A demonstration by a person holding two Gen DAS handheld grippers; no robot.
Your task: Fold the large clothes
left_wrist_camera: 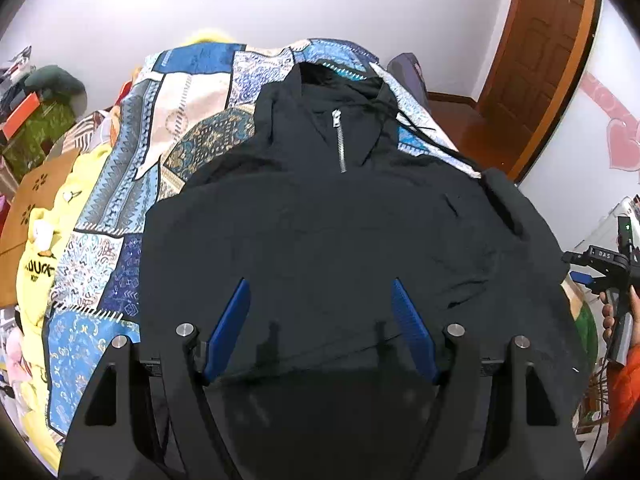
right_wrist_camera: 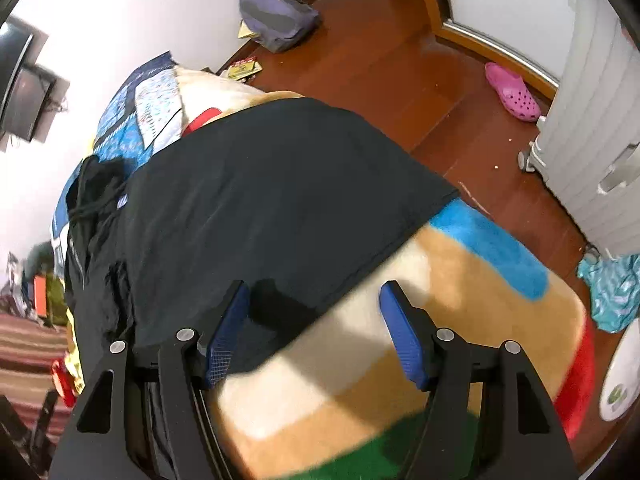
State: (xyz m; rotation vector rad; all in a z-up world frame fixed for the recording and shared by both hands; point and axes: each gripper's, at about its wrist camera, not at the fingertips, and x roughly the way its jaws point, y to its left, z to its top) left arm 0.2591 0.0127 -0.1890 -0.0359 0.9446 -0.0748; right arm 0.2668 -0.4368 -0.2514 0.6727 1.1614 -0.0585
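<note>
Left gripper (left_wrist_camera: 320, 312): jaws stand wide, blue pads (left_wrist_camera: 232, 320) apart, nothing pinched between them. It hangs above the lower body of the black hoodie (left_wrist_camera: 340, 220), pointing steeply down; whether the tips touch the cloth cannot be told.

Right gripper (right_wrist_camera: 314, 320): jaws also wide, nothing between the pads. Below the gap lies the hoodie's edge, where black cloth gives way to a plush blanket (right_wrist_camera: 460, 280) with cream, tan, blue, red and green patches (frame is blurred here, so contact cannot be judged).

Hoodie: spread front-up on the bed, hood (left_wrist_camera: 320, 76) at the far end, short silver zipper (left_wrist_camera: 340, 140) at the neck, drawcord (left_wrist_camera: 424, 132) trailing off toward the right side. In the right wrist view one flat panel of it reaches the bed's edge, and dark cloth is bunched at the left with the cord on top.

Under the garment, a blue patchwork quilt (left_wrist_camera: 180, 128) covers the bed. A yellow garment (left_wrist_camera: 44, 264) with dark lettering lies along the quilt's left side.

Surroundings: red-brown wooden floor (right_wrist_camera: 400, 72), pink clog (right_wrist_camera: 512, 92) near a white panel, grey bag (right_wrist_camera: 276, 16) by the wall, wooden door (left_wrist_camera: 536, 60). A hand (left_wrist_camera: 620, 312) with an orange sleeve holds the other gripper's handle at the left wrist view's right edge.
</note>
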